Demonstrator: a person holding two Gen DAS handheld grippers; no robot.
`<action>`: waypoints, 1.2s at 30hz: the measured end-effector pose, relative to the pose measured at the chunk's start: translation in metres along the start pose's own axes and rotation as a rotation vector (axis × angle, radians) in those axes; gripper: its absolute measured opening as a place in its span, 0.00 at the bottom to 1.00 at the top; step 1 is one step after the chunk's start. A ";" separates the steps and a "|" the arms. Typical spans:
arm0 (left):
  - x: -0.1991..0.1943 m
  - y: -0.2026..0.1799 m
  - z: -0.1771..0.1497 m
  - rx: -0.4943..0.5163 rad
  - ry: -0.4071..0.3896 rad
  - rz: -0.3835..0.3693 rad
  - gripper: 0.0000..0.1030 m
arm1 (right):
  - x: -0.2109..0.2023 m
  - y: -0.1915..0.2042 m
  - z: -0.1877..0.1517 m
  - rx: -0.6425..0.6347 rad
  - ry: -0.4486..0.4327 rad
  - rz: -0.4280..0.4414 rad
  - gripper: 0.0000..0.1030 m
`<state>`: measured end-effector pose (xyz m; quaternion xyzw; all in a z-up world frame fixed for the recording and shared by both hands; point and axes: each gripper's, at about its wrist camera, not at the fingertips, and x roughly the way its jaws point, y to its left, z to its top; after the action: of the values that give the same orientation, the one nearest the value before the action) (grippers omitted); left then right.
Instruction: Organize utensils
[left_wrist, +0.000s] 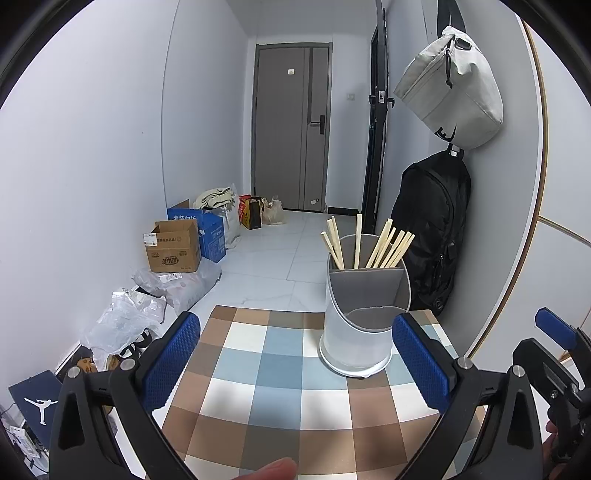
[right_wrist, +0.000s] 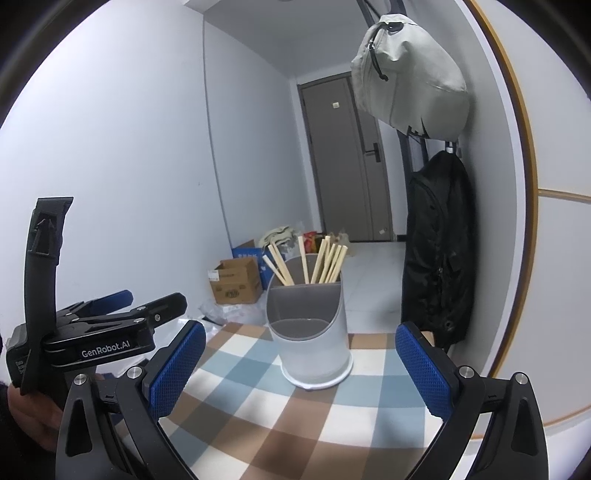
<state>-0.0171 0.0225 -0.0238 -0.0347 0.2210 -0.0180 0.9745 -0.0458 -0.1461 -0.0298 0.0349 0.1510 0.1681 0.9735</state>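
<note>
A white and grey utensil holder (left_wrist: 360, 325) (right_wrist: 312, 343) stands upright on the checked tablecloth (left_wrist: 266, 387) (right_wrist: 295, 421). Several wooden chopsticks (left_wrist: 380, 247) (right_wrist: 321, 264) stick up from its tall rear compartment; the low front compartment looks empty. My left gripper (left_wrist: 295, 354) is open, with nothing between its blue pads, just short of the holder. My right gripper (right_wrist: 301, 363) is open too, facing the holder from close by. The left gripper (right_wrist: 110, 325) also shows at the left of the right wrist view, held by a hand (right_wrist: 29, 417).
The small table (left_wrist: 221, 314) ends just past the holder. A black backpack (left_wrist: 432, 229) (right_wrist: 439, 251) and a grey bag (left_wrist: 454, 85) (right_wrist: 410, 74) hang on the right wall. Cardboard boxes (left_wrist: 173, 251) and plastic bags (left_wrist: 125, 321) line the floor at left; a door (left_wrist: 291, 125) stands beyond.
</note>
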 end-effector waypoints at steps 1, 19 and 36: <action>0.000 0.000 -0.001 0.000 0.001 0.000 0.98 | 0.000 0.000 0.000 -0.002 0.001 0.000 1.00; 0.004 -0.001 -0.001 -0.002 0.023 -0.020 0.98 | 0.000 0.000 0.000 -0.004 0.002 0.003 1.00; 0.006 -0.003 -0.004 0.014 0.033 -0.018 0.98 | 0.000 0.003 0.000 -0.006 0.011 -0.009 1.00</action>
<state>-0.0135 0.0191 -0.0302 -0.0296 0.2365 -0.0291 0.9708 -0.0463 -0.1436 -0.0295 0.0306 0.1558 0.1643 0.9735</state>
